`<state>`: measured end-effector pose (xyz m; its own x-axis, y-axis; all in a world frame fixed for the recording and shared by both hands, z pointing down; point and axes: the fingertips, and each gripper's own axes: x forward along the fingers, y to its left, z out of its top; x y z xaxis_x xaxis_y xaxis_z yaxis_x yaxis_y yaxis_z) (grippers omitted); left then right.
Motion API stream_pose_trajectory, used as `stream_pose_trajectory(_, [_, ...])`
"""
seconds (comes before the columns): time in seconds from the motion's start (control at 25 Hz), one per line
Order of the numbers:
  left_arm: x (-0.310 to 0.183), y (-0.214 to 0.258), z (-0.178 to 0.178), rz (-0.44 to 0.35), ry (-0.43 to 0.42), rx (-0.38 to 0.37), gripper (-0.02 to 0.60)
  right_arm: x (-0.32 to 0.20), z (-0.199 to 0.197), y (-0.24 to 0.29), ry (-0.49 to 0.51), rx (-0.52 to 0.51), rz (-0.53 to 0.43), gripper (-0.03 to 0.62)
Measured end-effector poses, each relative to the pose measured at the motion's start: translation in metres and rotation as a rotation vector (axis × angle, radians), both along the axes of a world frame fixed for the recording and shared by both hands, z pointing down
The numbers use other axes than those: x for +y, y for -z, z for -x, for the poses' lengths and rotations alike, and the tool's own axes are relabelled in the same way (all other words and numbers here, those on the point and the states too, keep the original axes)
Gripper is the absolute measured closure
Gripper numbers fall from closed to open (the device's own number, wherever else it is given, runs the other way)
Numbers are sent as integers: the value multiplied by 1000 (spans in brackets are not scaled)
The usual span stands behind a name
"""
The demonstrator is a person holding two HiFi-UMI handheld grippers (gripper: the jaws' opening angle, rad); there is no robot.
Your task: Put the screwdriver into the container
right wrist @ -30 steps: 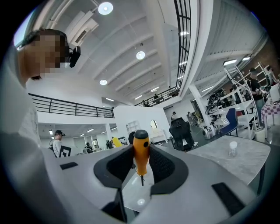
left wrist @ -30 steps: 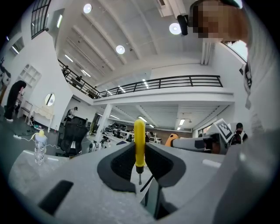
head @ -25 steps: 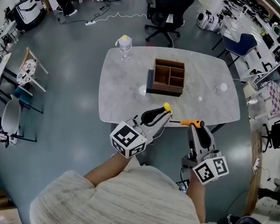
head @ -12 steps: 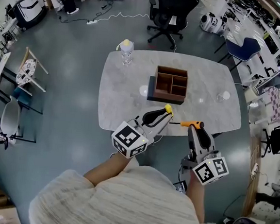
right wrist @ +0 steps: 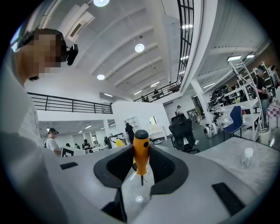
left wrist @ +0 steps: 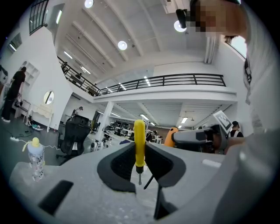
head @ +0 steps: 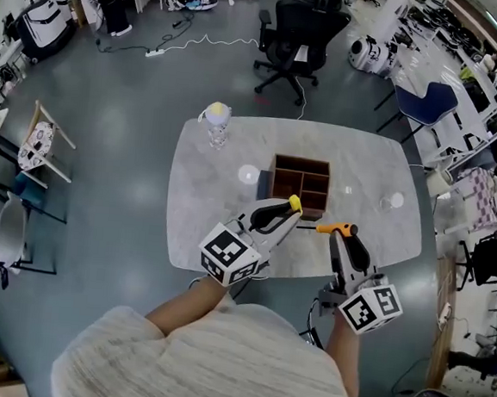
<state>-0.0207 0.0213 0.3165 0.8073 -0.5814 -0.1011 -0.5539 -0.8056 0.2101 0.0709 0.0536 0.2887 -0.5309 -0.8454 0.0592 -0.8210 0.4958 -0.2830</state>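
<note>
Both grippers hover over the near edge of the table (head: pixel 205 200), each clamped on a screwdriver. The left gripper (head: pixel 287 210) has its jaws shut on the yellow screwdriver (left wrist: pixel 139 146), gripping the lower end of the handle. The rest of the handle sticks out past the jaw tips, and the short shaft points back between the jaws. From the head view its yellow tip sits right by the near side of the container (head: pixel 303 160).

The right gripper (head: pixel 343 237) pinches the orange screwdriver (right wrist: pixel 141 154) the same way, just right of the container's near-right corner. The container stands mid-table, its compartments open to the top. A bottle (head: pixel 216 124) stands at the far-left corner.
</note>
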Motion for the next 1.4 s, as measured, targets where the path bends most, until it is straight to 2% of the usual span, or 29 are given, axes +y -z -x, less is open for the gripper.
stream_pose_trajectory(0.4, [-70,-9,23,6,-63,-19,509,-64,24,4,-58,3,6,482])
stream_pose_trajectory(0.68, [-114,-14,10,22,-61,-6,509,-106,4,4,-72,15,23,482])
stream_pose_trajectory(0.84, [-127,-19,-4,39,-30,-3,509,-127,-17,-2,-59,12,43,482])
stream_pose_trajectory(1.04, [-144,-30,-21,64,50,-26,509,-153,-46,-8,-5,12,54,482])
stream_pose_trajectory(1.4, [-163,-58,-55,98,144,-42,509,-190,-86,-47,59,66,122,482])
